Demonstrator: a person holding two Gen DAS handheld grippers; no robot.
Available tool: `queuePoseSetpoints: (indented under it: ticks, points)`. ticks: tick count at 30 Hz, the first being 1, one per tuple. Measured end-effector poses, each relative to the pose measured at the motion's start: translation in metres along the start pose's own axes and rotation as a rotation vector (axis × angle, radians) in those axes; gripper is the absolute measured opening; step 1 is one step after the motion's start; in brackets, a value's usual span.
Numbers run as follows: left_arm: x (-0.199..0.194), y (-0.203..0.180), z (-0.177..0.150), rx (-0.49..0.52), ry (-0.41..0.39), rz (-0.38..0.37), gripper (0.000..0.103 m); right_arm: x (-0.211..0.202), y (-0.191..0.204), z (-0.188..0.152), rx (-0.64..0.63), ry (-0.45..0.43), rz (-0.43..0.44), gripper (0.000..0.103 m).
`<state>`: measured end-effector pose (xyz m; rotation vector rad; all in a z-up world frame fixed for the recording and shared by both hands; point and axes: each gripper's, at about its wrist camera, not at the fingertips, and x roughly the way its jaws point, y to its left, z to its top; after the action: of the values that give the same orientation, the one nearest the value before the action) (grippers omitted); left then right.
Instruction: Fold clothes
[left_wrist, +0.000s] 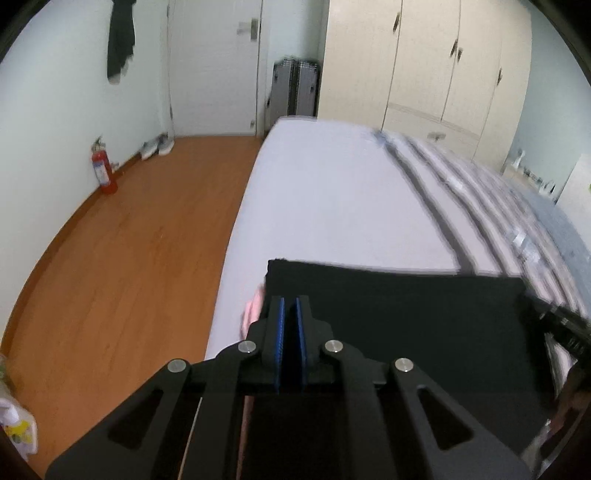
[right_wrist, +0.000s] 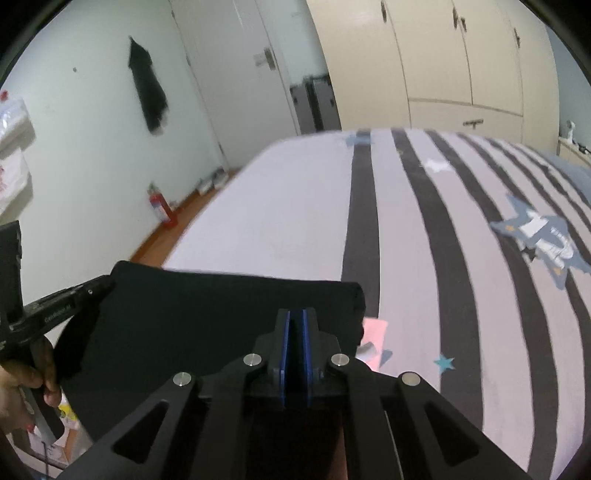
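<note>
Here, black garment (left_wrist: 399, 317) stretched between left gripper (left_wrist: 290, 306), right gripper (right_wrist: 295, 317), both clamped.

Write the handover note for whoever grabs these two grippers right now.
Left gripper: shut on the left end of the black garment.
Right gripper: shut on the garment's right end.
The garment is held stretched between both grippers over the near edge of the bed; a pink garment lies beneath it on the striped bedsheet.
Done: garment gripped at both ends with a straight far edge.
Left: lay it down and finish the folds; the pink garment appears to be next.
</note>
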<state>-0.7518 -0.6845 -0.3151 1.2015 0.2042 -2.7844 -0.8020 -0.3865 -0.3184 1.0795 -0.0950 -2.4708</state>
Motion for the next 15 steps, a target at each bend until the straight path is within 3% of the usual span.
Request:
queuePoseSetpoints:
  ticks: [4, 6, 9, 12, 15]
  points:
    - [0.002, 0.009, -0.008, -0.057, -0.015, -0.007, 0.007, 0.003, -0.002, -0.007, -0.02, -0.014, -0.004, 0.007]
    - [0.005, 0.013, -0.007, -0.069, -0.008, 0.0, 0.016, 0.003, -0.006, -0.008, -0.011, -0.014, 0.01, 0.006]
    - [0.004, 0.018, -0.004, -0.089, 0.0, 0.017, 0.019, -0.001, -0.01, -0.004, -0.003, -0.009, 0.008, 0.003]
    - [-0.012, 0.019, 0.0, -0.074, -0.02, 0.062, 0.019, -0.014, -0.025, 0.002, 0.023, -0.012, -0.027, 0.007]
    - [-0.048, 0.016, -0.002, -0.075, -0.061, 0.057, 0.019, -0.032, -0.042, 0.005, 0.033, -0.015, -0.055, 0.011]
